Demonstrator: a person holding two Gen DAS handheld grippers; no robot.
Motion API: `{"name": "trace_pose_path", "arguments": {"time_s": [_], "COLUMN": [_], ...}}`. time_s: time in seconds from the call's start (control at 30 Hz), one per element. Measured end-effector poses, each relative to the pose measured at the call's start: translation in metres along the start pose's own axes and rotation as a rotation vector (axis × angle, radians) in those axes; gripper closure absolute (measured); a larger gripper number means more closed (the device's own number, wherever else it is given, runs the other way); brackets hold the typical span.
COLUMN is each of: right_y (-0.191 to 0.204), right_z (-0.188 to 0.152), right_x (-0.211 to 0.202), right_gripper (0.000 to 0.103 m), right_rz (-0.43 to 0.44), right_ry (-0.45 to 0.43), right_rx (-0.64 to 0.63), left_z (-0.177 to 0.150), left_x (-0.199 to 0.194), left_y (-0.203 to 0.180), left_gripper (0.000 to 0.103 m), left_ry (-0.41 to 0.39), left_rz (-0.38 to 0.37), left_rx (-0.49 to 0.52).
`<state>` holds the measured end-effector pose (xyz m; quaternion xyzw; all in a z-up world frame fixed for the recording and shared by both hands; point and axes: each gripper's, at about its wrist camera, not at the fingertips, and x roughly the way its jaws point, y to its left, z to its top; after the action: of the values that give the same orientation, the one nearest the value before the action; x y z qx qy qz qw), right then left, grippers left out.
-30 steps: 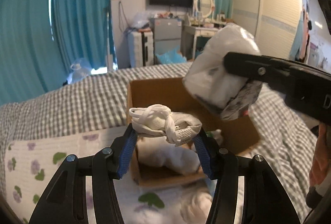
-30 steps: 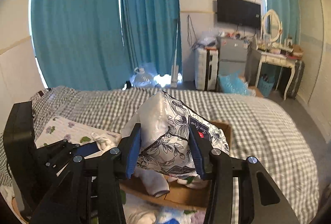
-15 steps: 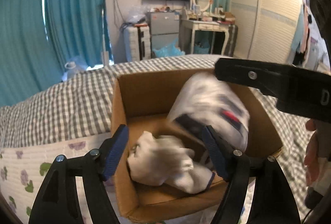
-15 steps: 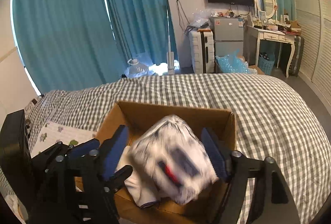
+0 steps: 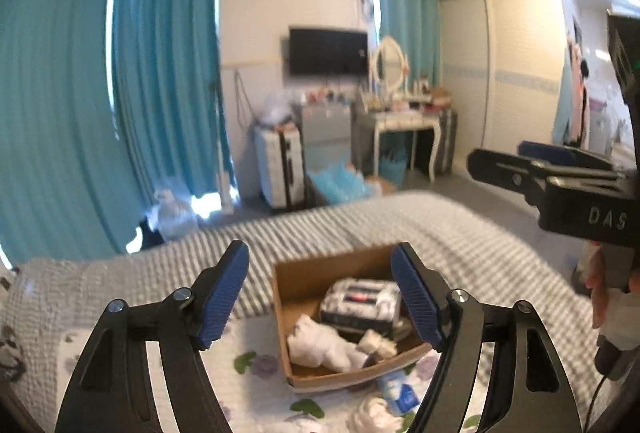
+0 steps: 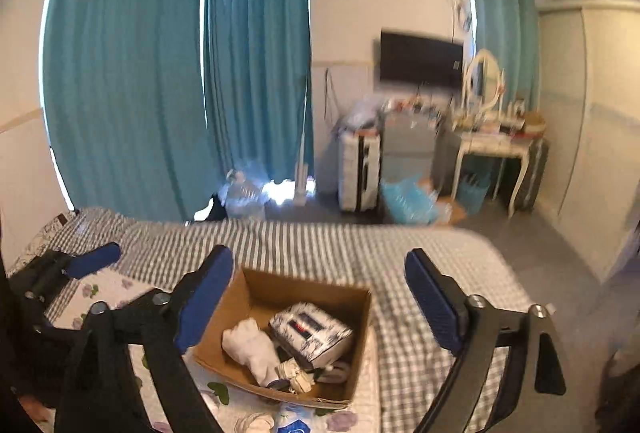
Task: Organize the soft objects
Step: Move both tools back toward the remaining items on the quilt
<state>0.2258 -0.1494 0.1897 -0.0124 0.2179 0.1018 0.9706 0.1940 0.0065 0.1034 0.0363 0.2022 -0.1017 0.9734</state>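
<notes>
A cardboard box (image 5: 300, 275) (image 6: 360, 317) sits on the bed. Inside lie a floral-patterned plastic packet (image 5: 362, 299) (image 6: 310, 331), white rolled socks (image 5: 320, 347) (image 6: 250, 349) and a small knotted white bundle (image 5: 378, 341) (image 6: 294, 373). My left gripper (image 5: 322, 297) is open and empty, raised above and behind the box; it also shows at the left in the right wrist view (image 6: 72, 265). My right gripper (image 6: 316, 303) is open and empty above the box; it also shows at the right in the left wrist view (image 5: 528, 163).
A blue-and-white packet (image 5: 400, 391) (image 6: 294, 421) and a white soft item (image 5: 370, 413) lie on the floral sheet (image 5: 260, 365) in front of the box. The grey checked bedspread (image 6: 420, 313) surrounds it. Teal curtains, a suitcase and a dressing table stand beyond the bed.
Both grippers let go of their loads: the white sock bundle and the floral packet now lie in the box. Both grippers opened and rose back away from the box.
</notes>
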Motion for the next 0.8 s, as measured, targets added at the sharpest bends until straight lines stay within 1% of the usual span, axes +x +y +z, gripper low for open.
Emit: {"name": "trace_pose_path", "arguments": {"time_s": [0.03, 0.07, 0.1, 0.13, 0.2, 0.33, 0.43, 0.5, 0.6, 0.7, 0.8], "right_y": [0.003, 0.007, 0.012, 0.018, 0.028, 0.036, 0.038, 0.043, 0.046, 0.043, 0.035], "right_z": [0.005, 0.007, 0.009, 0.008, 0.004, -0.014, -0.039, -0.067, -0.106, -0.151, -0.193], "right_x": [-0.015, -0.032, -0.050, -0.063, -0.091, -0.123, -0.138, -0.141, -0.135, -0.112, -0.082], "right_gripper": [0.008, 0.008, 0.007, 0.007, 0.007, 0.007, 0.007, 0.007, 0.007, 0.007, 0.007], "right_rz": [-0.010, -0.027, -0.050, -0.062, -0.073, -0.066, -0.055, -0.038, 0.003, 0.043, 0.059], "right_ry": [-0.020, -0.040, -0.056, -0.065, -0.071, -0.030, 0.011, 0.062, 0.110, 0.197, 0.271], "right_rx": [-0.010, -0.024, -0.044, -0.061, -0.084, -0.084, -0.090, -0.116, -0.135, -0.128, -0.115], "left_z": [0.006, 0.010, 0.013, 0.014, 0.014, -0.002, -0.025, -0.043, -0.073, -0.108, -0.144], "left_x": [-0.017, -0.031, -0.045, -0.062, -0.087, -0.123, -0.136, -0.134, -0.130, -0.115, -0.097], "left_y": [0.000, 0.000, -0.001, -0.002, -0.004, -0.001, -0.001, -0.004, -0.007, -0.014, -0.026], "left_gripper": [0.026, 0.022, 0.010, 0.009, 0.009, 0.009, 0.009, 0.009, 0.009, 0.009, 0.009], "left_ry": [-0.020, -0.034, -0.048, -0.069, -0.093, -0.079, -0.053, -0.029, 0.002, 0.065, 0.120], "left_rz": [0.027, 0.051, 0.076, 0.104, 0.134, 0.104, 0.094, 0.105, 0.107, 0.099, 0.088], "left_rx": [-0.002, 0.000, 0.005, 0.011, 0.015, -0.013, -0.026, -0.025, -0.023, -0.031, -0.031]}}
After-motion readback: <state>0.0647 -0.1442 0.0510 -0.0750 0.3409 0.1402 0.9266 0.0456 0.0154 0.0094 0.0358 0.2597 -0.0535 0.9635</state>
